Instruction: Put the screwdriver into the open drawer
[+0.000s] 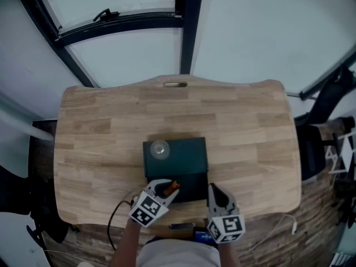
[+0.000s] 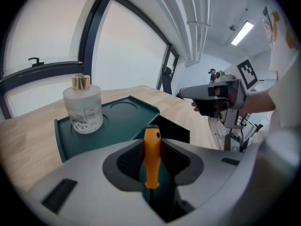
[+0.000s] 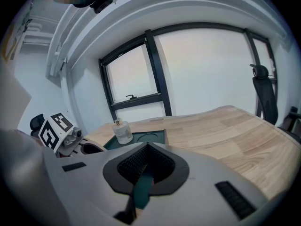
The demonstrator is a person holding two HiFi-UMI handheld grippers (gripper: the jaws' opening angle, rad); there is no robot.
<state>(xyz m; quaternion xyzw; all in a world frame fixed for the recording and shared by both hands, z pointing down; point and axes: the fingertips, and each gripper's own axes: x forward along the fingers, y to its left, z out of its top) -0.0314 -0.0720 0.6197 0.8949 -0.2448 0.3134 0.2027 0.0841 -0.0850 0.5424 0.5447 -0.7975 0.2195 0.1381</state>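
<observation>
There are two handheld grippers, one screwdriver, one bottle, one cabinet with one drawer, and one light wooden table (image 1: 250,127) under them all.

The left gripper (image 1: 162,189) has its fingers (image 2: 128,160) set moderately apart and clamped on the orange plastic handle of the screwdriver (image 2: 151,158). The butt of the handle reaches just past the fingertips, and the dark shaft runs back toward the gripper's body. Seen from the head view, the screwdriver (image 1: 172,187) sits over the near left part of the pulled-out drawer (image 1: 190,186), not yet inside it. The drawer shows only its dark inside.

The dark green box-shaped cabinet (image 1: 186,152) stands just beyond the left fingertips. Its top is a shallow tray that holds the single frosted glass bottle with a gold cap (image 2: 83,107), beyond the fingertips and to their left. One round recess (image 2: 123,106) beside the bottle is bare.

The right gripper (image 1: 215,192) is at the drawer's near right corner. Its fingers (image 3: 134,166) stand narrow, with a thin dark green edge pinched between them, which looks like the drawer's wall. The bottle is well beyond these fingertips, to their left.
</observation>
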